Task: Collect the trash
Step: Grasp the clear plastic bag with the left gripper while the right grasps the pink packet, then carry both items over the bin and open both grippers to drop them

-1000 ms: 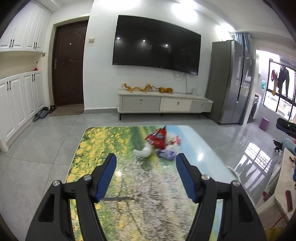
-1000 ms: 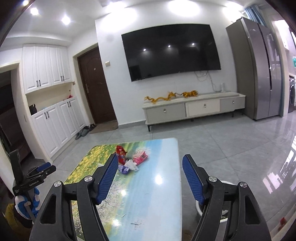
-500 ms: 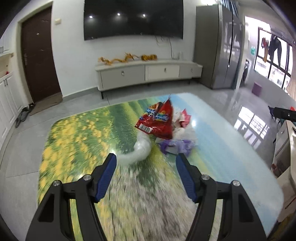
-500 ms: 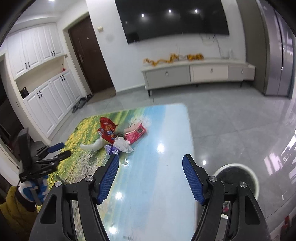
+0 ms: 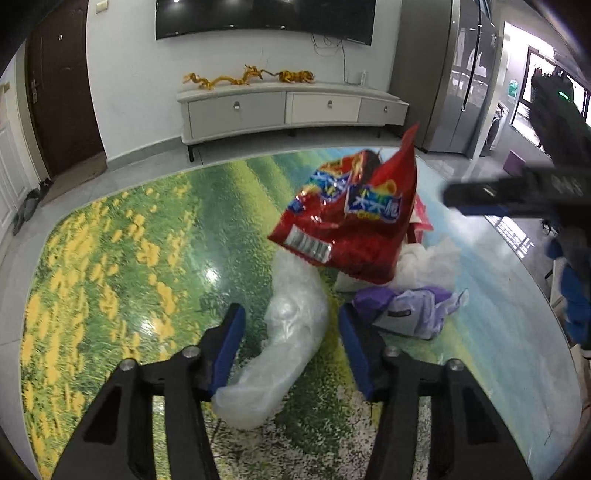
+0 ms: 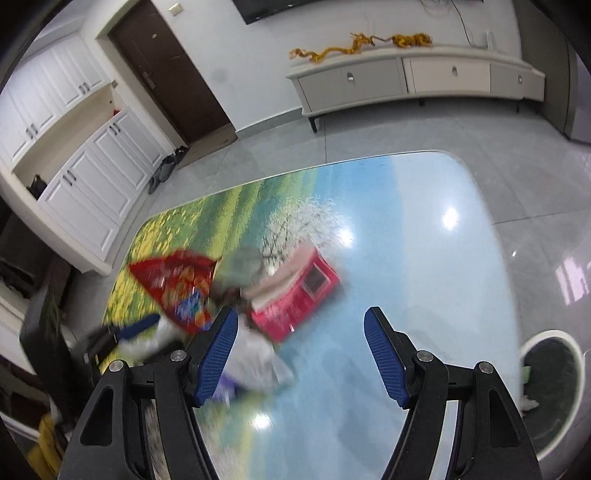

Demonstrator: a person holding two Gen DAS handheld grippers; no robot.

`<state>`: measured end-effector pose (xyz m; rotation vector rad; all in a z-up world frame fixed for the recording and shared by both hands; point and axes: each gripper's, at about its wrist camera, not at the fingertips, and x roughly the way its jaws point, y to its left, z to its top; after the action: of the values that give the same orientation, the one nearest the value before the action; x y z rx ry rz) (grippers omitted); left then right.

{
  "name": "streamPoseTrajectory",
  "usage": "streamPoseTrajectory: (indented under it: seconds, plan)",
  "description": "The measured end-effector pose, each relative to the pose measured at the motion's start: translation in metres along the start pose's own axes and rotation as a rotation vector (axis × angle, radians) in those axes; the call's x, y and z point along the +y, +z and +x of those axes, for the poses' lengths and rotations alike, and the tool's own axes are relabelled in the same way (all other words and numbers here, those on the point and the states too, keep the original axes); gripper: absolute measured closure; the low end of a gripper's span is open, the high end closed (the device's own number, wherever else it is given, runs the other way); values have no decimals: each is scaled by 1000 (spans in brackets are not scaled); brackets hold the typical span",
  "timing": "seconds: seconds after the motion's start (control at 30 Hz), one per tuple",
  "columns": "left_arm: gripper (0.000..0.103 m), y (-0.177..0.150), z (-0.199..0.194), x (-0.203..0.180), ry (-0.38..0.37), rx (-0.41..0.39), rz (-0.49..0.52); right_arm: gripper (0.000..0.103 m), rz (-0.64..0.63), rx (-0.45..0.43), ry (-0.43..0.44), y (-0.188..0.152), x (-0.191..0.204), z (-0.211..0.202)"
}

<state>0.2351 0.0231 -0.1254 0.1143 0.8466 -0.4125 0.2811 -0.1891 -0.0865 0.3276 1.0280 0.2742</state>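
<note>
On the glossy flower-print worktop (image 5: pixel 110 258), my left gripper (image 5: pixel 291 347) straddles the clear crinkly plastic bag (image 5: pixel 288 332), jaws wide; light, soft, slippery, so I'd pinch mid-bundle. My right gripper (image 6: pixel 301 354) hangs wide, empty.

Home living room, as I log it: wall-mounted television (image 5: pixel 264 16) above a low drawer console (image 5: pixel 291 107), grey tiled floor (image 6: pixel 369 136). Brown entry door (image 6: pixel 173 70), white cabinets (image 6: pixel 92 158), shoes (image 6: pixel 166 168) beside them.
</note>
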Motion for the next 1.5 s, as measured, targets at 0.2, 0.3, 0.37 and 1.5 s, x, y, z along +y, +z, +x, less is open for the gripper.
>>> streamPoseTrajectory:
  seconds: [0.2,0.3,0.37,1.5]
  plan:
    - [74,-3,-1,0,-8,7,-5,33,41,30,-50,15,7,30]
    - [75,-7,-5,-3,-2,0,-5,55,45,61,-76,12,9,37]
    - [76,-12,-11,-5,-4,-4,-14,65,48,73,-78,9,6,39]
    - [77,-92,-191,-89,-53,-154,-64,97,-96,-188,82,-140,-24,-171]
